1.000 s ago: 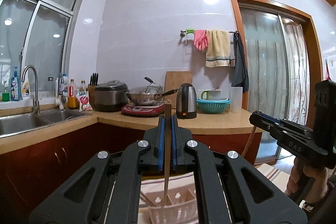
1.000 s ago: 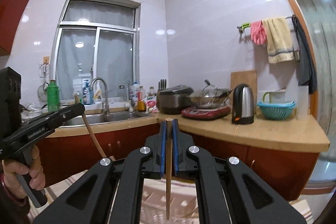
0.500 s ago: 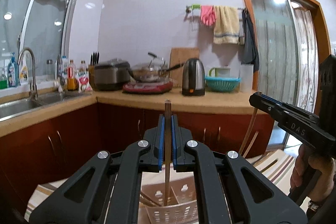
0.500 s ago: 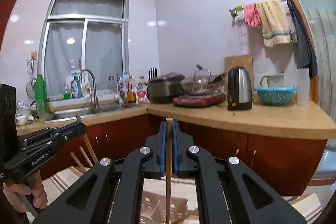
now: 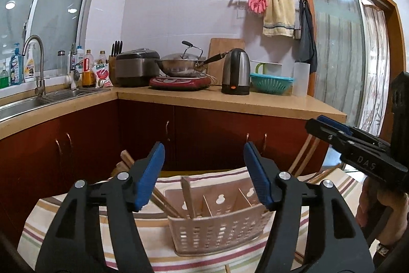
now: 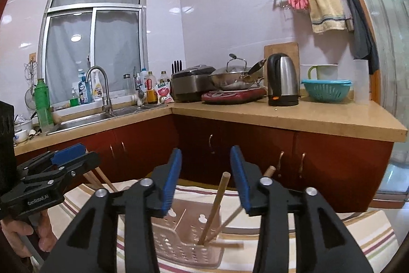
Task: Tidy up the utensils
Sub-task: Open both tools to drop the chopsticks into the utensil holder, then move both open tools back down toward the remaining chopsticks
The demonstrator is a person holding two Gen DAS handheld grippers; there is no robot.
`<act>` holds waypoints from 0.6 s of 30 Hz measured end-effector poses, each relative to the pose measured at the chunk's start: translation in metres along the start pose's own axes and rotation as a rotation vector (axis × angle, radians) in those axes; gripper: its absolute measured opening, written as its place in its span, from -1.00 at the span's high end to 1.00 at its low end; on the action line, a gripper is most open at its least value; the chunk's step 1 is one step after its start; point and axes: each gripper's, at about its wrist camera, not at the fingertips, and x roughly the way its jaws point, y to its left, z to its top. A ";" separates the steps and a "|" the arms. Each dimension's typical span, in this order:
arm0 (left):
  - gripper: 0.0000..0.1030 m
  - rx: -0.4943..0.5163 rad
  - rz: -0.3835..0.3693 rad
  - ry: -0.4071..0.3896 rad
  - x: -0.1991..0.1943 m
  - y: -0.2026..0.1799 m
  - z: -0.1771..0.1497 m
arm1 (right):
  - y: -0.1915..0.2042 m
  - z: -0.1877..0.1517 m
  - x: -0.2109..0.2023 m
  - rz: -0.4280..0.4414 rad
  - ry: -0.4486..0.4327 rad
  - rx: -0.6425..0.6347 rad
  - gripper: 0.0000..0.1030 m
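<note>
A beige perforated utensil basket [image 5: 219,229] with dividers stands on a striped cloth [image 5: 81,211]; it also shows in the right wrist view [image 6: 179,244]. Wooden chopsticks lean in its compartments: one flat stick [image 5: 188,198] at its left end, a round one [image 6: 214,206] at its right end. My left gripper [image 5: 204,178] is open and empty just above the basket. My right gripper [image 6: 205,181] is open and empty above the round chopstick. Each gripper shows in the other's view, the right [image 5: 358,147] and the left [image 6: 51,175].
More chopsticks [image 5: 163,204] lean at the basket's left. Red-brown cabinets [image 5: 204,134] rise close behind, under a countertop [image 5: 255,101] with a kettle [image 5: 236,72], wok [image 5: 182,65], rice cooker [image 5: 136,67] and teal colander [image 5: 271,83]. A sink [image 5: 25,104] is at left.
Both grippers tilted downward to the basket and opened. The chopstick each one held now stands in the basket.
</note>
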 end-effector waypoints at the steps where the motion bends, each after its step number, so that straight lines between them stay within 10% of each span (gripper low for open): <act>1: -0.29 -0.002 0.002 0.002 -0.004 0.000 0.000 | -0.001 0.000 -0.005 -0.002 -0.001 0.003 0.16; 18: -0.32 -0.052 0.041 0.139 -0.090 -0.020 -0.082 | -0.026 -0.081 -0.122 -0.105 0.122 0.037 0.15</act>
